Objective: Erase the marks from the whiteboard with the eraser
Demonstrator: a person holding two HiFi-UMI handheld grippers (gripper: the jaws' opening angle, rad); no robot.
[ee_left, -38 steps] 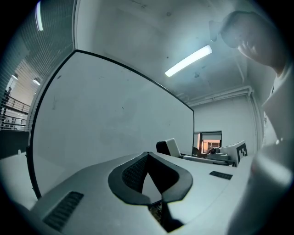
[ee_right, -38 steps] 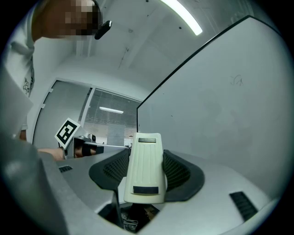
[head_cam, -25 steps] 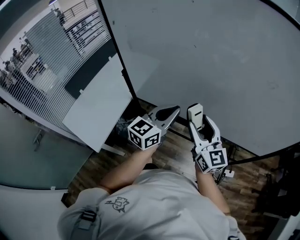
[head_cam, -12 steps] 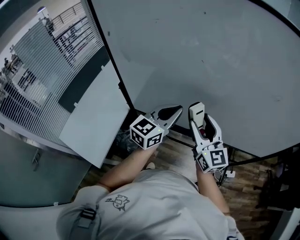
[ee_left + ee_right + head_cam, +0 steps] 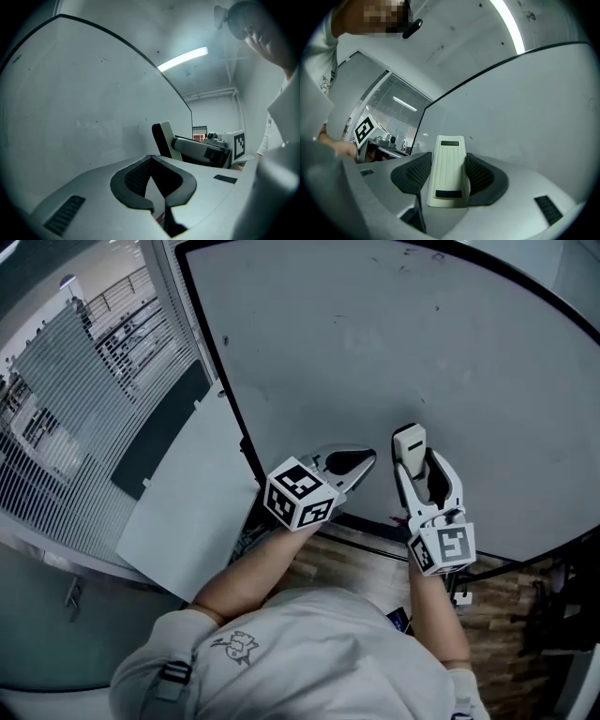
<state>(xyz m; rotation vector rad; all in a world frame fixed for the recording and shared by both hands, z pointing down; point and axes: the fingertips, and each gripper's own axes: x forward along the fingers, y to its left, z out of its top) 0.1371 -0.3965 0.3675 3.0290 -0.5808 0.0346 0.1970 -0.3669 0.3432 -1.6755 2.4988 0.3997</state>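
The whiteboard (image 5: pixel 375 352) fills the upper head view, pale grey with a dark frame. A few faint dark specks (image 5: pixel 412 251) and a dim smudge show on it. My right gripper (image 5: pixel 424 463) is shut on the cream eraser (image 5: pixel 409 446), whose end stands up in front of the board's lower part. In the right gripper view the eraser (image 5: pixel 447 171) sits between the dark pads (image 5: pixel 483 176), with the whiteboard (image 5: pixel 525 108) ahead. My left gripper (image 5: pixel 364 459) is beside it to the left, shut and holding nothing. In the left gripper view the left gripper (image 5: pixel 157 206) faces the whiteboard (image 5: pixel 70 103), with the eraser (image 5: pixel 164 138) to its right.
A white panel (image 5: pixel 178 493) leans left of the board. Behind it is a glass wall with blinds (image 5: pixel 75 409). Wooden floor (image 5: pixel 361 559) runs under the board's lower edge, and dark equipment (image 5: pixel 562 606) stands at the right.
Both grippers have risen slightly and now overlap the board's lower part. The right one has shifted right with the eraser. The head view has tilted up, so more of the board shows.
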